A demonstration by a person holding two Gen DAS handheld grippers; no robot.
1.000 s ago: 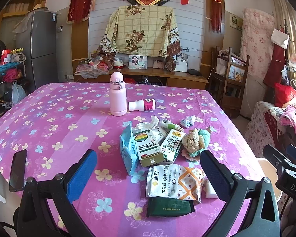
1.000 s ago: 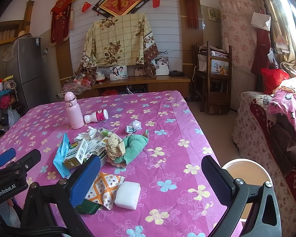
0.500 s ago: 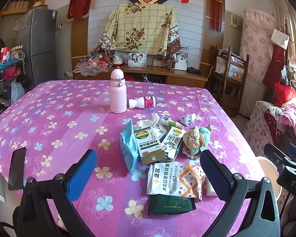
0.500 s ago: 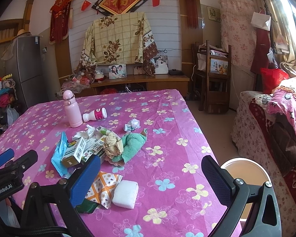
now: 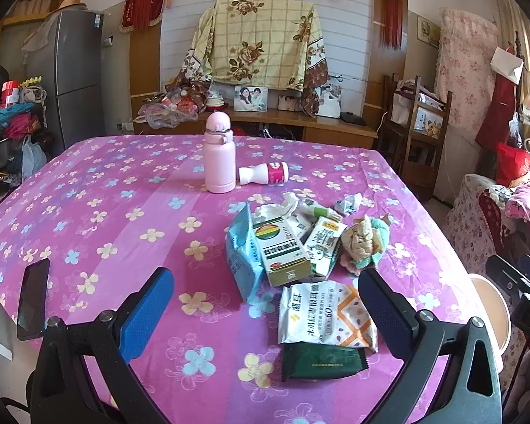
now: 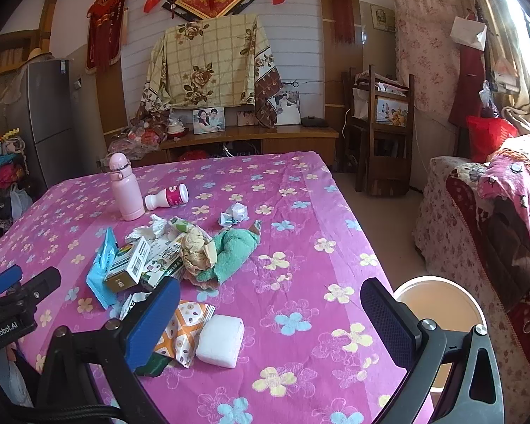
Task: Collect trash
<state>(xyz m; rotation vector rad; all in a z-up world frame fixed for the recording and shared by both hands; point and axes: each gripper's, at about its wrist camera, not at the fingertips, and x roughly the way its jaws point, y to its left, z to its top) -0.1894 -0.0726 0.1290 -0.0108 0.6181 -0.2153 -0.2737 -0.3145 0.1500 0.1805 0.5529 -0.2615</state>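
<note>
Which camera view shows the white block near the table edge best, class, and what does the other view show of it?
The right wrist view: the white block lies fully in sight on the tablecloth, beside the orange-and-white packet. In the left wrist view it is hidden behind a finger of the left gripper.

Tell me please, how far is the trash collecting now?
Nothing looks done yet. Both the left hand-held gripper and the right hand-held gripper are open and empty. The snack wrapper, the green box and the crumpled paper lie on the table; the bin beside it waits.
</note>
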